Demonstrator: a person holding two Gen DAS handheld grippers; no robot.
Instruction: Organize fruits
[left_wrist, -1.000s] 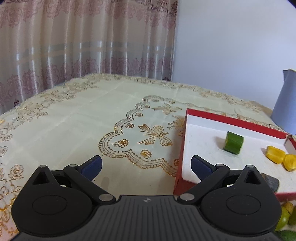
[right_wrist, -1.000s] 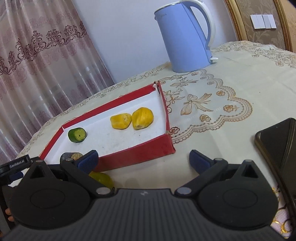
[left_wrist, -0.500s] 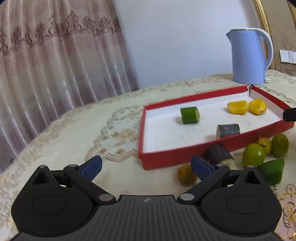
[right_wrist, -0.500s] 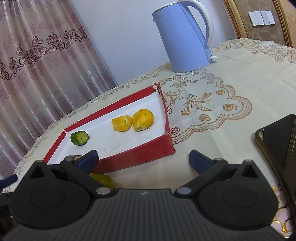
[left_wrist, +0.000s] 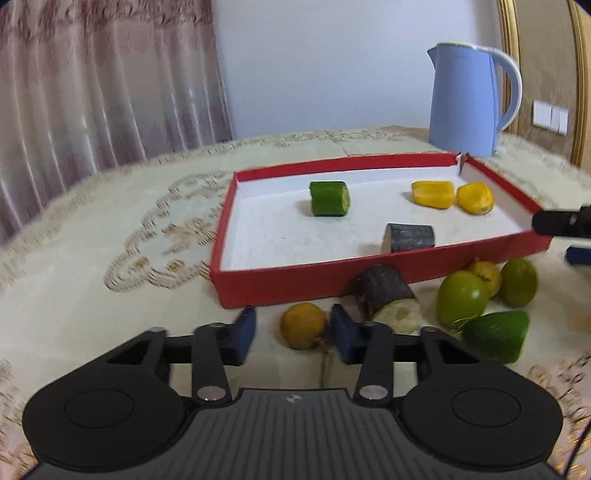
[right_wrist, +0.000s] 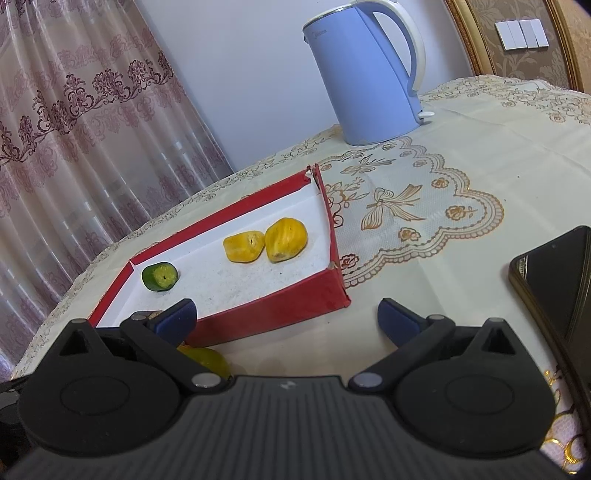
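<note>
In the left wrist view, the left claw (left_wrist: 293, 334) sits low over the cream embroidered tabletop (left_wrist: 110, 236) with its blue pads part-open either side of a small round yellow-orange fruit (left_wrist: 303, 325); neither pad visibly touches it, so nothing is held yet; the fruit lies just in front of the shallow red cardboard tray (left_wrist: 288, 282), beside a dark-skinned cut cane piece (left_wrist: 386, 297). To do this grasp well, the claw should probably centre on the fruit's widest part and close gently, since a round fruit can squirt forward against the tray wall; the right pad ought to stay clear of the cane piece. Inside the tray lie a green cucumber chunk (left_wrist: 328, 198), two yellow pieces and a dark stub; green fruits wait at the right.

In the right wrist view, the right claw (right_wrist: 286, 319) hangs wide open and empty near the tray's corner; it seems best kept still, away from the black phone (right_wrist: 554, 280).
</note>
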